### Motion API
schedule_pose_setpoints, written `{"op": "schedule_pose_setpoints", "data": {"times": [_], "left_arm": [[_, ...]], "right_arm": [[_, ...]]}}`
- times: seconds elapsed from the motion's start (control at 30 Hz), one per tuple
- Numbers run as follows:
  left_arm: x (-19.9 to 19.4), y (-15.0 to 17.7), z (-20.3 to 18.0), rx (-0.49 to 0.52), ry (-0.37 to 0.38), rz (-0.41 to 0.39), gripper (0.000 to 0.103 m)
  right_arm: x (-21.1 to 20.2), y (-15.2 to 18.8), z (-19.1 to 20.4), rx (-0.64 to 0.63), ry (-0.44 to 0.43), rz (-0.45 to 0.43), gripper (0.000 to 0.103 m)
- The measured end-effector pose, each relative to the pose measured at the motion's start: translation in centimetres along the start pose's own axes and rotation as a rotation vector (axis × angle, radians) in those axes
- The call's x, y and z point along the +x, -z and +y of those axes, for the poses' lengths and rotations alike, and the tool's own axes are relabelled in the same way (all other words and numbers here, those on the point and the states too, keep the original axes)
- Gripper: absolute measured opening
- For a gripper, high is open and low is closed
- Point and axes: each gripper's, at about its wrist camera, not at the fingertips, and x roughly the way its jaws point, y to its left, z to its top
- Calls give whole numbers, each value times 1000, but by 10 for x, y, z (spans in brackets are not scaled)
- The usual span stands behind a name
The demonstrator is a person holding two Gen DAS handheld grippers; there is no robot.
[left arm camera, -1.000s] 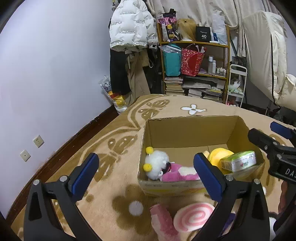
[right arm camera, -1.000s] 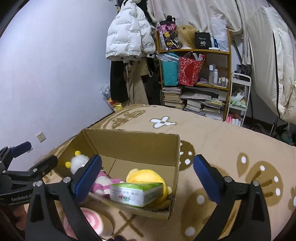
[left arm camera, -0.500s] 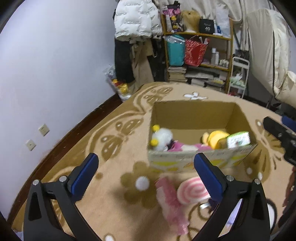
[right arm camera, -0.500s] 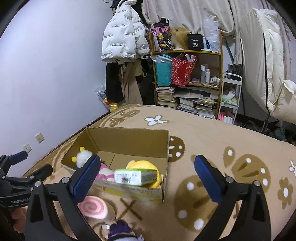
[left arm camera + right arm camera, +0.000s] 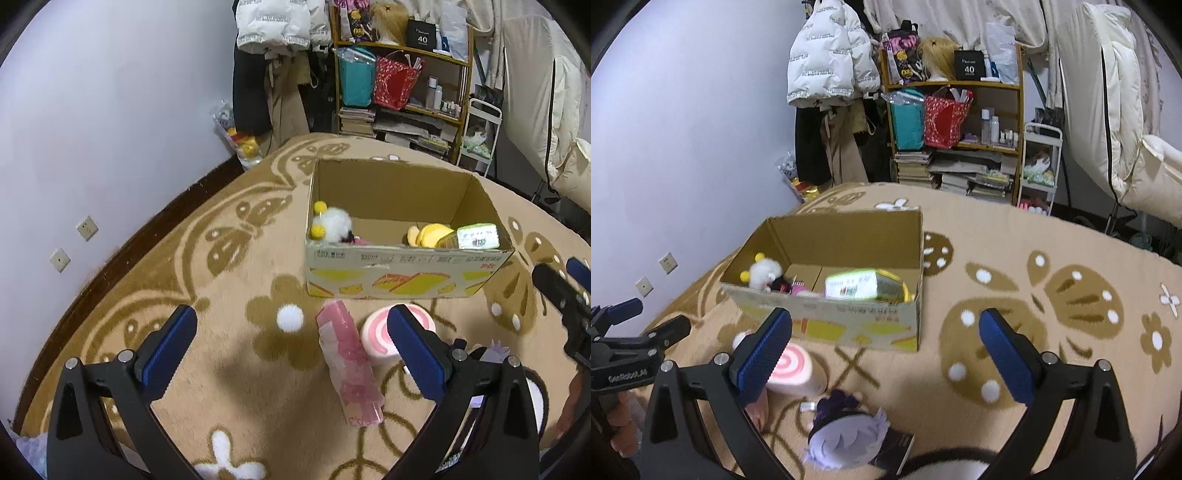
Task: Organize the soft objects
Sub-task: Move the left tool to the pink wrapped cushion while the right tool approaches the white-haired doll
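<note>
We hold both grippers above the patterned rug, the left gripper (image 5: 291, 343) and the right gripper (image 5: 884, 341) each with fingers spread wide and empty, likely so that a bulky soft toy fits between them. The cardboard box (image 5: 406, 273) sits ahead on the rug (image 5: 229, 354) and already holds a white plush (image 5: 332, 223), a yellow plush (image 5: 430, 234) and a green tissue pack (image 5: 864, 284). Just before it lie a pink packet (image 5: 347, 362), a swirl cushion (image 5: 794, 369) and a purple-haired doll (image 5: 846, 435), waiting. On the shelf a black box (image 5: 968, 66) reads "40"; the carton's print is too small to read.
</note>
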Motion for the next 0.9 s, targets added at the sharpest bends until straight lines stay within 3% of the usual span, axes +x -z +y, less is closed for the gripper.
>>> {"op": "schedule_pose_setpoints", "data": {"times": [0.2,0.57,0.9], "left_arm": [[6,13,-4,30,-43,34,102],[30,25,-7,25,-10,133,102],[57,31,-12,10,20,206,102]], "right_arm": [[0,18,7,-3,16,17,103],[21,44,9,-5,2,110,103],[39,63,-1,90,-58,209,99]]}}
